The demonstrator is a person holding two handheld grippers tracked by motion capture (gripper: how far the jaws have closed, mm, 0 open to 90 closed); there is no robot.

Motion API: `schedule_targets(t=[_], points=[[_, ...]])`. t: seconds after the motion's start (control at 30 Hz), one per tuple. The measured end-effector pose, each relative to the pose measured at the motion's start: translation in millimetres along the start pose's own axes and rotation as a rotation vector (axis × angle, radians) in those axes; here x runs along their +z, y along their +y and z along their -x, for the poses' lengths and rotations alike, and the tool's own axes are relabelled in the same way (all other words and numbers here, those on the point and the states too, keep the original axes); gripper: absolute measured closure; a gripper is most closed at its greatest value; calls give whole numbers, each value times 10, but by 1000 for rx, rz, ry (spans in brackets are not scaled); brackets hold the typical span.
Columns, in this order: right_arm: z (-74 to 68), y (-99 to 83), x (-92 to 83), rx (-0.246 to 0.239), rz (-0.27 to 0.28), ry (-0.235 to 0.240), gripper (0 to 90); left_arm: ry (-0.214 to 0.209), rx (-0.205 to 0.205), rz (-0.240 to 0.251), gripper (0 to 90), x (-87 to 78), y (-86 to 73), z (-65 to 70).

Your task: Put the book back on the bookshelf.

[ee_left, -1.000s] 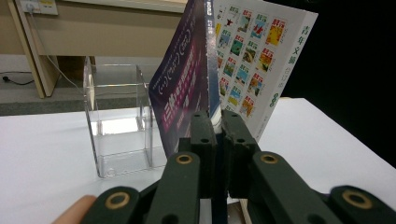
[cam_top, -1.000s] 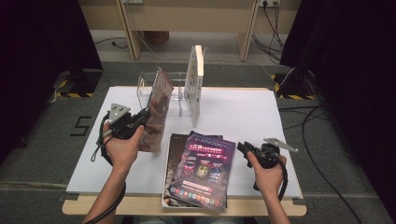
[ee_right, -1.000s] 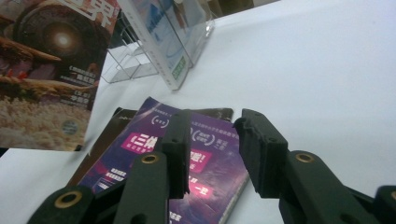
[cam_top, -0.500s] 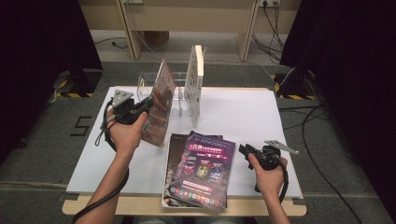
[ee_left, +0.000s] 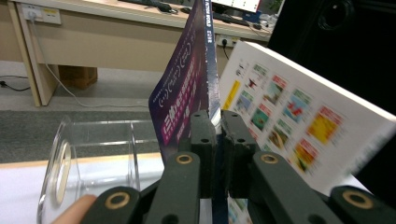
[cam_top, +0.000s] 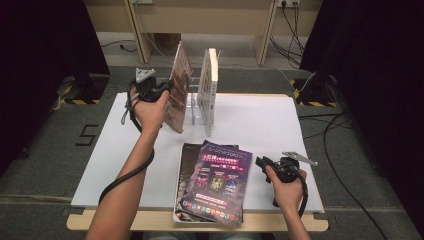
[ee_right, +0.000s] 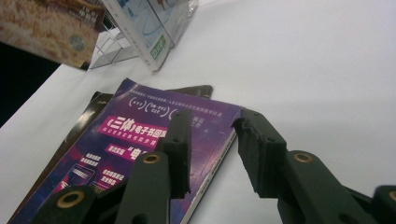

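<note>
Left gripper [cam_top: 167, 87] clamped thin glossy magazine [cam_top: 177, 87] by edge, upright, just left of clear acrylic rack [cam_top: 192, 107]; probably lining it up for slot. Thick white book [cam_top: 207, 90] stood in rack already. Right gripper [cam_top: 261, 163] half-open, empty, right of purple magazine stack [cam_top: 215, 182], flat on white tabletop [cam_top: 260, 120].

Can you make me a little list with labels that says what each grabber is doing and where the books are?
left gripper: shut on the held book, lifted upright beside the clear rack
right gripper: open, holding nothing, beside the purple booklet
white book: standing in the rack
purple booklet: lying flat on top of a darker book, near the table's front edge
table: white top
</note>
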State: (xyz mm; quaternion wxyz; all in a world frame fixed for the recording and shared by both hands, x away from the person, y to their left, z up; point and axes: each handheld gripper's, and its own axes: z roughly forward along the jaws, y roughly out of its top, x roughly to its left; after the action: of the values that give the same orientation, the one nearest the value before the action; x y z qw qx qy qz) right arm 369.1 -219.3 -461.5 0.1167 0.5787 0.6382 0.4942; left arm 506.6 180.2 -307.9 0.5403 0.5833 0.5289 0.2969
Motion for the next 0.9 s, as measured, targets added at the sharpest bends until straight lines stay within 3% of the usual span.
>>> schedule_targets(t=[0.17, 0.3, 0.47, 0.6, 0.83, 0.9], points=[[17, -27, 42, -14, -14, 3, 656, 32, 19, 52, 845, 258, -14, -49], [15, -47, 57, -20, -20, 4, 655, 46, 39, 85, 844, 313, -59, -72], [6, -67, 75, -32, -28, 1, 655, 76, 92, 130, 843, 221, -203, -69], [-21, -70, 92, -47, -28, 8, 656, 104, 126, 163, 842, 140, -405, -146], [-31, -77, 99, -52, -30, 11, 655, 103, 135, 133, 840, 34, -598, -236], [-33, -78, 95, -44, -31, 10, 655, 105, 104, 122, 839, -7, -623, -282]])
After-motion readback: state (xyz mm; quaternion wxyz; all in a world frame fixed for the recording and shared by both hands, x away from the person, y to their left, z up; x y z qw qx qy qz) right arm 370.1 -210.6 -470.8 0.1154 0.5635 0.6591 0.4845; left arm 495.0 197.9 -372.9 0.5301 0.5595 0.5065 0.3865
